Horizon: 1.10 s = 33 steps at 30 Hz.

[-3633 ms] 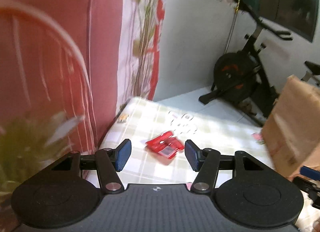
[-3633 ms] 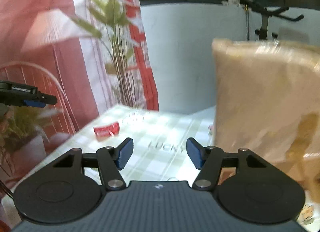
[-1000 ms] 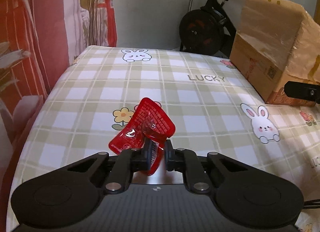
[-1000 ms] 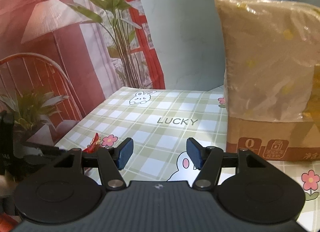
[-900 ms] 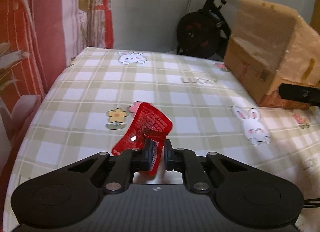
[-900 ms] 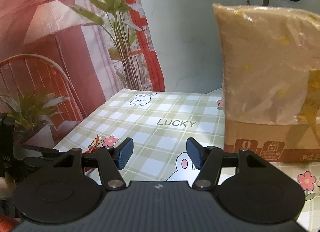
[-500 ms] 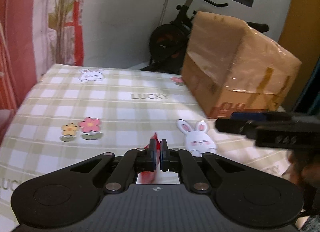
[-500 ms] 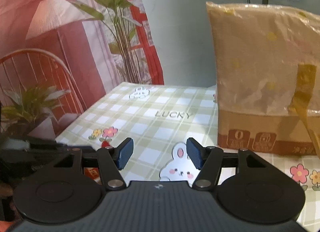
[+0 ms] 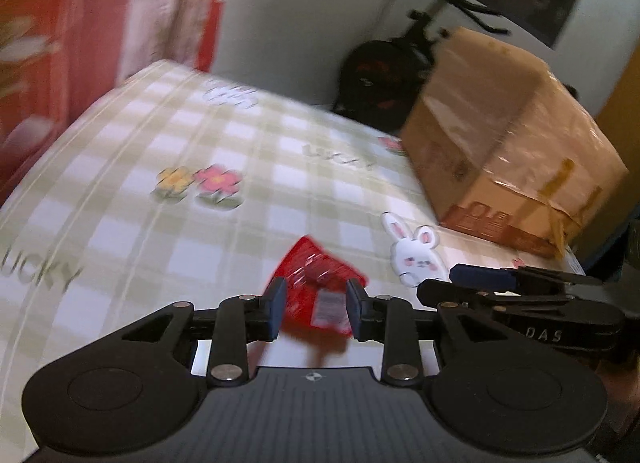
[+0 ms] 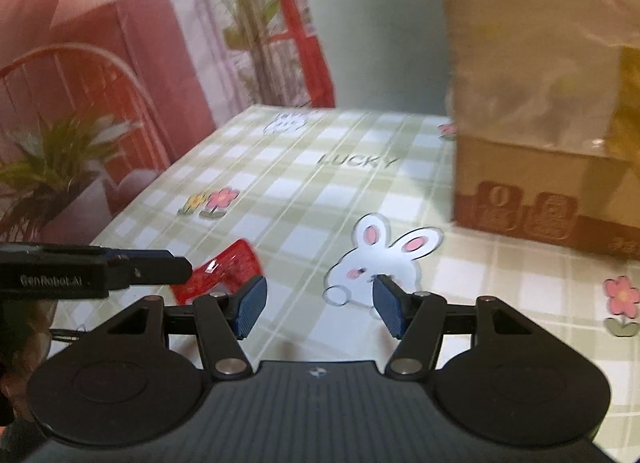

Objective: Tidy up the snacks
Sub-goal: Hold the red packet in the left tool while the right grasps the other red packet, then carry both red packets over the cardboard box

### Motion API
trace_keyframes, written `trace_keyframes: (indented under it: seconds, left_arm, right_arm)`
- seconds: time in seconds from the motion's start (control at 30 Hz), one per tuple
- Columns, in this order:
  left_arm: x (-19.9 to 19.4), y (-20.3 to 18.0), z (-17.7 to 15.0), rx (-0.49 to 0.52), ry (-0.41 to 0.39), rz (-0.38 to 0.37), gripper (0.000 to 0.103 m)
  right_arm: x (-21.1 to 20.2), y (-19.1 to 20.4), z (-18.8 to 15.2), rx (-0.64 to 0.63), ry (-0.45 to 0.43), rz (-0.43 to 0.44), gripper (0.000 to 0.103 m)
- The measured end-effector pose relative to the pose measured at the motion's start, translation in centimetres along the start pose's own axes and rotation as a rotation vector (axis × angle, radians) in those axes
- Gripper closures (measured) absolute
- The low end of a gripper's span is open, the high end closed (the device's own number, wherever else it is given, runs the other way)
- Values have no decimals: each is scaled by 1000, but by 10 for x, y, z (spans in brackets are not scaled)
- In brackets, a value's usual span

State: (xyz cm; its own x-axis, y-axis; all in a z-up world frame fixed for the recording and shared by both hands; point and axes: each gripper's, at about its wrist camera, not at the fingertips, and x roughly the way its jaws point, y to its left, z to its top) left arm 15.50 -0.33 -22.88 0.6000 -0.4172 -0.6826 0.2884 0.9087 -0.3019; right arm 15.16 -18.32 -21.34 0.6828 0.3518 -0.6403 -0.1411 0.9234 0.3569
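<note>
A red snack packet (image 9: 320, 287) lies blurred just in front of my left gripper (image 9: 315, 305). Its jaws are opening, and the packet sits between the blue pads (image 9: 276, 301) without being pressed. In the right wrist view the same packet (image 10: 224, 269) rests on the checked tablecloth under the tip of the left gripper (image 10: 176, 263). My right gripper (image 10: 318, 305) hovers open over the rabbit print, nothing between its pads. Its fingers (image 9: 440, 281) reach in from the right in the left wrist view.
A big taped cardboard box (image 9: 508, 143) stands at the table's right rear, and looms large (image 10: 540, 103) in the right wrist view. The tablecloth (image 9: 120, 223) has flower and "LUCKY" prints. An exercise bike (image 9: 376, 75) stands behind; a potted plant (image 10: 60, 159) is at the left.
The left jaws, shut on the red packet before, have parted and the packet now lies loose between them. The right gripper has sunk closer to the tablecloth.
</note>
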Motion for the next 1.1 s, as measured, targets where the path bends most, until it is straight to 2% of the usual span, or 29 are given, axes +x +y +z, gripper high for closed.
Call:
trace_keyframes:
  seconds: [0.17, 0.37, 0.47, 0.5, 0.57, 0.83, 1.1]
  left_arm:
    - [-6, 13, -16, -131, 8, 9, 69]
    - [-4, 23, -23, -217, 10, -17, 69]
    - [1, 24, -23, -266, 5, -40, 69]
    - [4, 23, -22, -276, 3, -46, 69]
    - [7, 20, -22, -275, 0, -51, 69]
    - [21, 11, -21, -268, -3, -32, 69]
    - [28, 4, -20, -254, -8, -33, 69]
  right_arm:
    - [24, 19, 5, -99, 43, 65, 43]
    - [54, 40, 19, -206, 78, 144, 48]
    - [67, 44, 21, -231, 122, 148, 61]
    - [69, 43, 20, -228, 133, 153, 66]
    - [66, 40, 18, -209, 127, 172, 68]
    - [56, 31, 11, -150, 120, 190, 71]
    - [43, 15, 0, 1, 80, 167, 73]
